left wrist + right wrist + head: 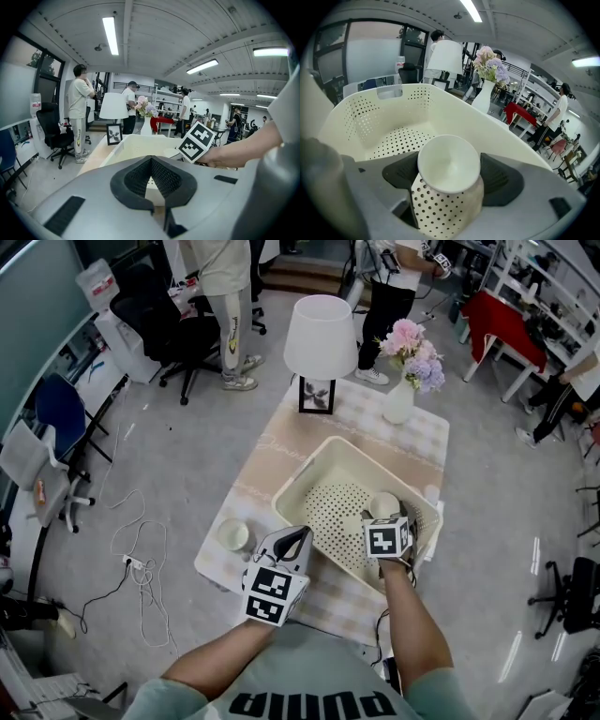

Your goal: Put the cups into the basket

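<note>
"Cup (449, 164) first, where is it and why there?"

"Clamped mouth-up between both pads of the right gripper (385, 518), lower right of the head view, inside the basket (302, 474) rim above the holed floor. Looks placed for a drop-off; can't tell if it touches the bottom."

"Left gripper (296, 542)?"

"Jaws pressed together on nothing, parked at the basket's near left corner. Probably waiting for the second cup (232, 534), which sits on the table (281, 442) just left of it, outside the basket."

"Surface?"

"Small table with a pale checked cloth. Basket takes up the near half. Beyond it: photo frame (317, 396), white lamp (321, 337), vase of flowers (400, 401)."

"Room?"

"Grey floor, loose cable (141, 563) at left, office chairs (173, 329) upper left, people standing along the top, red table (502, 320) upper right."
</note>
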